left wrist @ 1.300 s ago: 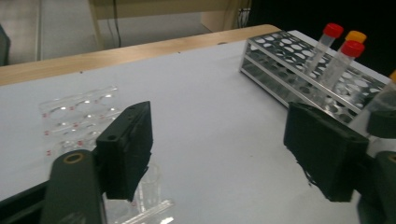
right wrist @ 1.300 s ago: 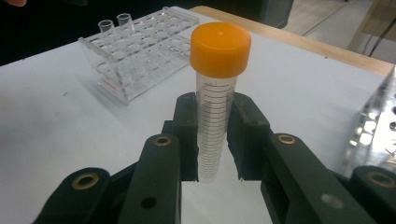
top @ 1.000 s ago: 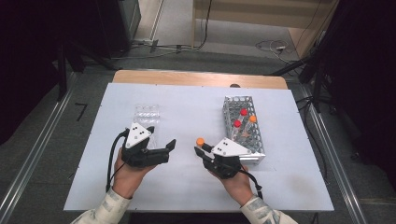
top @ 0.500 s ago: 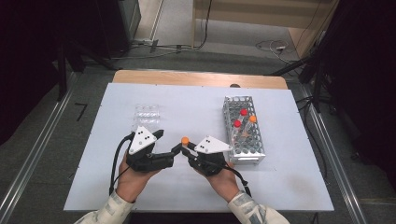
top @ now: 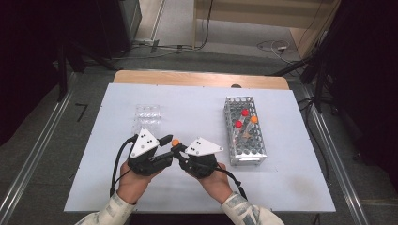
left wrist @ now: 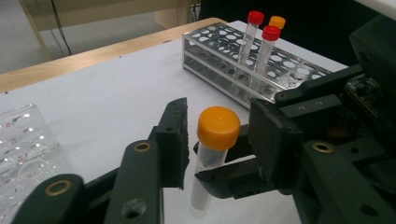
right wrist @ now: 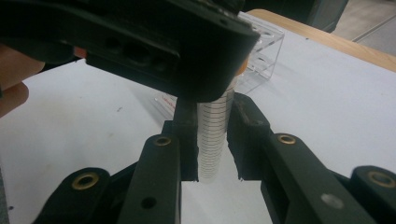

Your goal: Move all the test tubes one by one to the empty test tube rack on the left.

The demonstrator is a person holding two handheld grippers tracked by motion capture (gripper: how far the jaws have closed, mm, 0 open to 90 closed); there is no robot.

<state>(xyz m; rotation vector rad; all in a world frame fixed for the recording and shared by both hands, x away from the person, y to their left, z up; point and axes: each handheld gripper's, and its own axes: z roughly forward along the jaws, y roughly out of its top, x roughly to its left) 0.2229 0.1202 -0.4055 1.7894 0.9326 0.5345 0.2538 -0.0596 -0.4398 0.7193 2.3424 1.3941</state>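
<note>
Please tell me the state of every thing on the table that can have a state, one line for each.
Orange-capped tube: capped, upright, off the table.
Right tool: shut on the tube's body.
Left tool: jaws just closing around the orange cap; contact unclear.
Tube rack: mostly unfilled, three capped tubes upright.
Clear well plate: flat, untouched.

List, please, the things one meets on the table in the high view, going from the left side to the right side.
Clear well plate → left gripper → orange-capped tube held upright by the right gripper → metal tube rack with two red-capped tubes and one orange-capped tube.
</note>
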